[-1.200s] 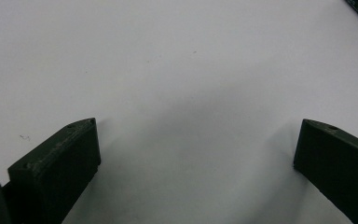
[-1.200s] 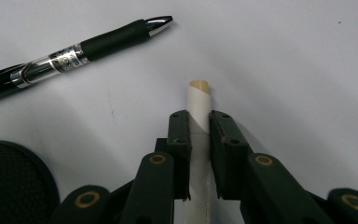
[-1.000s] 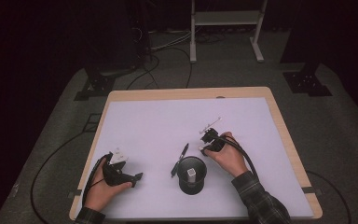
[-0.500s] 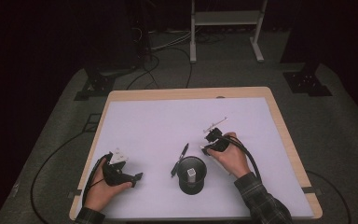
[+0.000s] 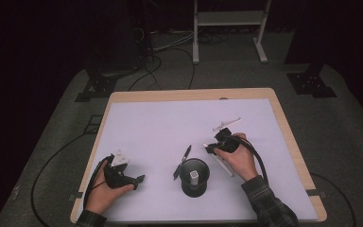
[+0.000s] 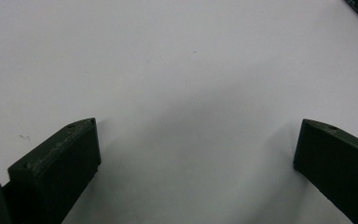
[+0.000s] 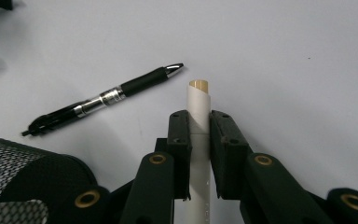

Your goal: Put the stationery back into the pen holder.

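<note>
Between the right gripper's (image 7: 199, 122) matte black jaws, a smooth white pen (image 7: 199, 105) is being clamped above the table (image 5: 160, 123), beside a glossy black pen (image 7: 105, 98) and round mesh cup (image 5: 194, 176). Left gripper (image 6: 196, 149) is gaping wide, holding nothing.
</note>
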Demonstrator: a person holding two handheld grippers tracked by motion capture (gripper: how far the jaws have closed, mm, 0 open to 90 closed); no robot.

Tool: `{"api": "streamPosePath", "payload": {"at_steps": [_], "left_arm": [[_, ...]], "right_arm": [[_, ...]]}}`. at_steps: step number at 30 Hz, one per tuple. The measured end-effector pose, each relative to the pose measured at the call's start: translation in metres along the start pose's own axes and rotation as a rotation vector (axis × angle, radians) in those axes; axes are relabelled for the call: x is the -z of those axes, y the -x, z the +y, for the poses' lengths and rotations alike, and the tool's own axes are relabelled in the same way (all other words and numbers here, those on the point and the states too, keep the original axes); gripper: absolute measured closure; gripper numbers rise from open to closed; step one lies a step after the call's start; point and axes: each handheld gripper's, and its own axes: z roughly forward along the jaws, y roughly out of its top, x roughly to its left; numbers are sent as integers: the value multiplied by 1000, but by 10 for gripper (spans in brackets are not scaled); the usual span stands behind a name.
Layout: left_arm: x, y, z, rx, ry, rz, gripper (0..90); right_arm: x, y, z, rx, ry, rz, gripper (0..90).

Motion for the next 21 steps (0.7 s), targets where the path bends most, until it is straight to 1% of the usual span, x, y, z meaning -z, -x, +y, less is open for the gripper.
{"api": "streamPosePath", "payload": {"at_steps": [9, 10, 11, 15, 19, 21], "left_arm": [[0, 0, 0, 0, 0, 0, 0], [0, 0, 0, 0, 0, 0, 0], [0, 0, 0, 4, 2, -1, 0], [0, 0, 0, 2, 2, -1, 0], [0, 0, 0, 3, 2, -1, 0], [0, 0, 0, 2, 2, -1, 0]], "right_arm": [[14, -2, 1, -12, 71, 44, 782], [14, -2, 1, -12, 71, 44, 782], [17, -2, 1, -11, 87, 49, 783], [22, -4, 1, -12, 107, 56, 782], [29, -5, 2, -12, 131, 79, 782], [32, -6, 2, -10, 141, 77, 782]]}}
